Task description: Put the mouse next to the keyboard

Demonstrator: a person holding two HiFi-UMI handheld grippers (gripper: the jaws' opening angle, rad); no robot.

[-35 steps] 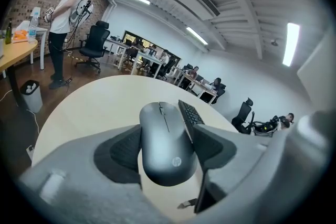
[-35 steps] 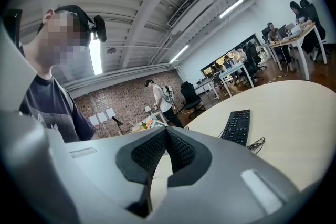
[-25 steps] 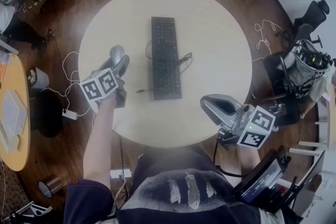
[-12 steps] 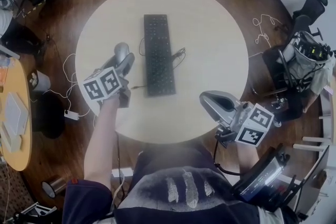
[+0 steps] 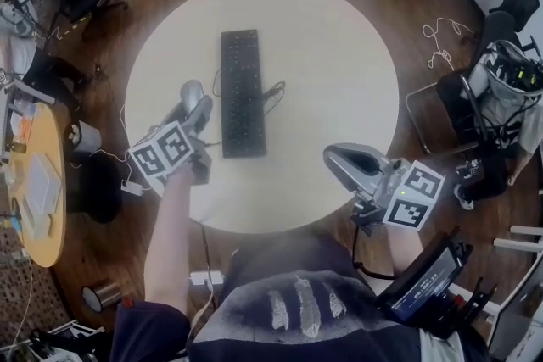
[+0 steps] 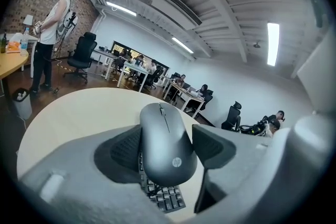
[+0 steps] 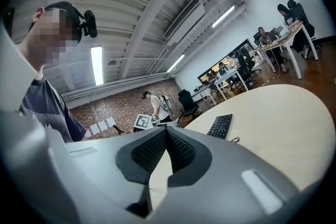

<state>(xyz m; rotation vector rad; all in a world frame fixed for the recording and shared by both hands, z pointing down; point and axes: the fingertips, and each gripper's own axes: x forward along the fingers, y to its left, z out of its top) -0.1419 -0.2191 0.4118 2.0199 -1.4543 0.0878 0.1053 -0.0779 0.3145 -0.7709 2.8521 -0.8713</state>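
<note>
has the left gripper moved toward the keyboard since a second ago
Yes. The left gripper, holding the mouse, has moved right in the head view, closing most of the gap to the keyboard.

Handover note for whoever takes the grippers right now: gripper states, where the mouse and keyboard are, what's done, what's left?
Left gripper: shut on the mouse, held over the table, just left of the keyboard.
Right gripper: shut, empty, by the table's near edge.
Keyboard: flat, mid-table.
Done: mouse is picked up.
Left: set the mouse down beside the keyboard and release it.
</note>
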